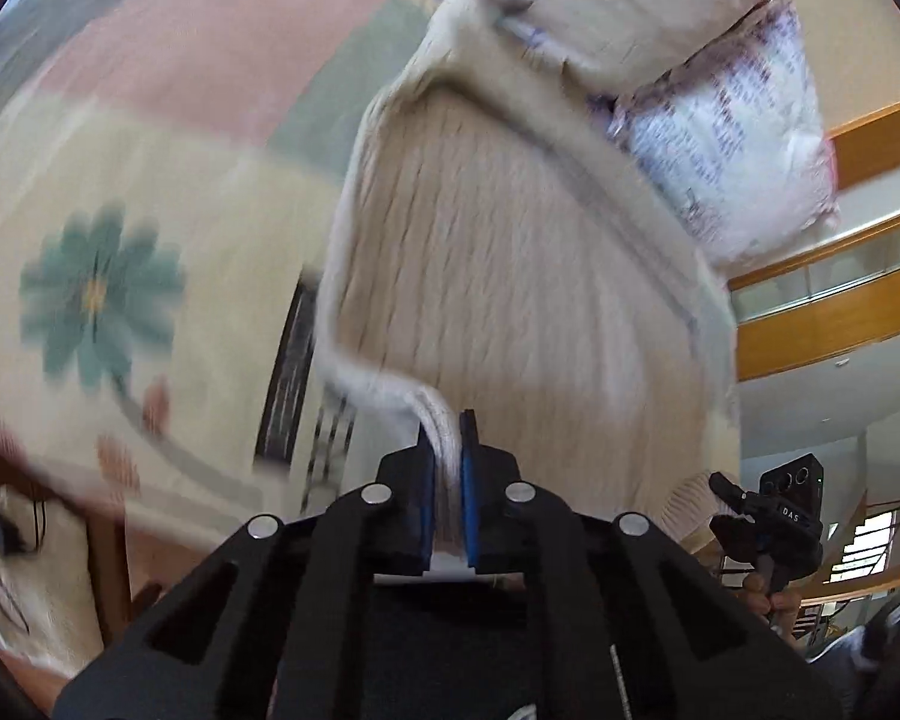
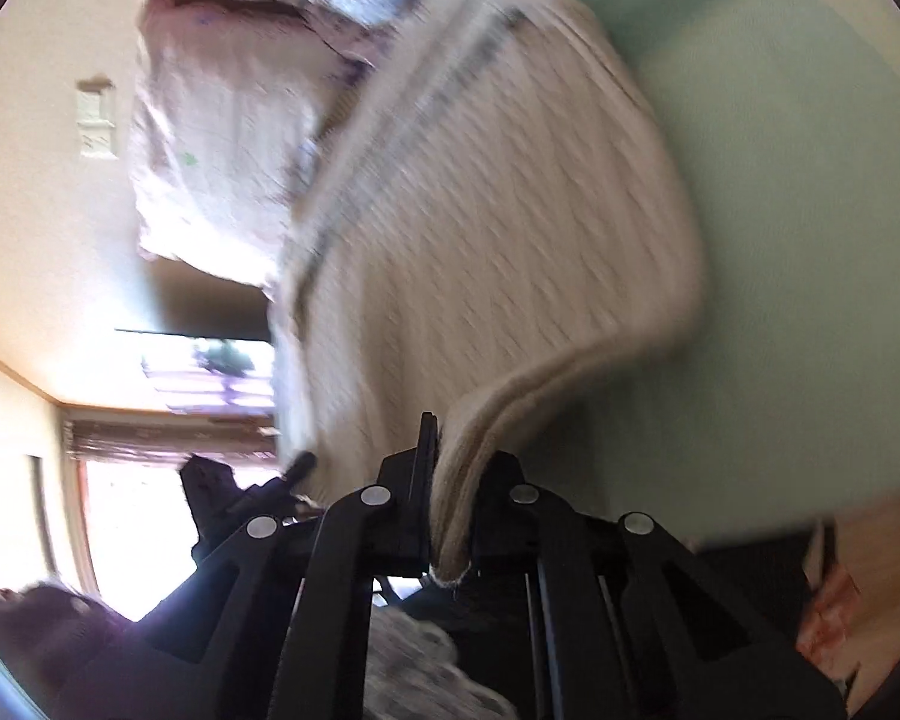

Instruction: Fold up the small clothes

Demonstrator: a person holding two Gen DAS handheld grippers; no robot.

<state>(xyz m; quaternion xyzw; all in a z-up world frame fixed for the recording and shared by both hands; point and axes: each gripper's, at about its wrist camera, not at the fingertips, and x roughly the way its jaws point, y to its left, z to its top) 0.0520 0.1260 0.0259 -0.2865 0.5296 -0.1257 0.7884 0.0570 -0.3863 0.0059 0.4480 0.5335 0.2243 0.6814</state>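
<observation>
A cream ribbed knit garment [image 1: 510, 252] with a zip down its front hangs stretched between both grippers, lifted off the bed. My left gripper [image 1: 447, 438] is shut on its edge, the knit pinched between the blue pads [image 1: 467, 468]. In the right wrist view the same garment [image 2: 480, 228] fills the middle, and my right gripper [image 2: 450, 462] is shut on its thick hem. The right gripper also shows in the left wrist view [image 1: 768, 516] at lower right. Both views are motion-blurred.
A bedspread [image 1: 120, 228] with pink, cream and green patches and a teal flower lies below at left. A patterned pillow [image 1: 732, 138] sits behind the garment. Wooden railings [image 1: 840, 312] are at right. A pale green surface [image 2: 810, 210] is at right; a bright window [image 2: 138, 516] at lower left.
</observation>
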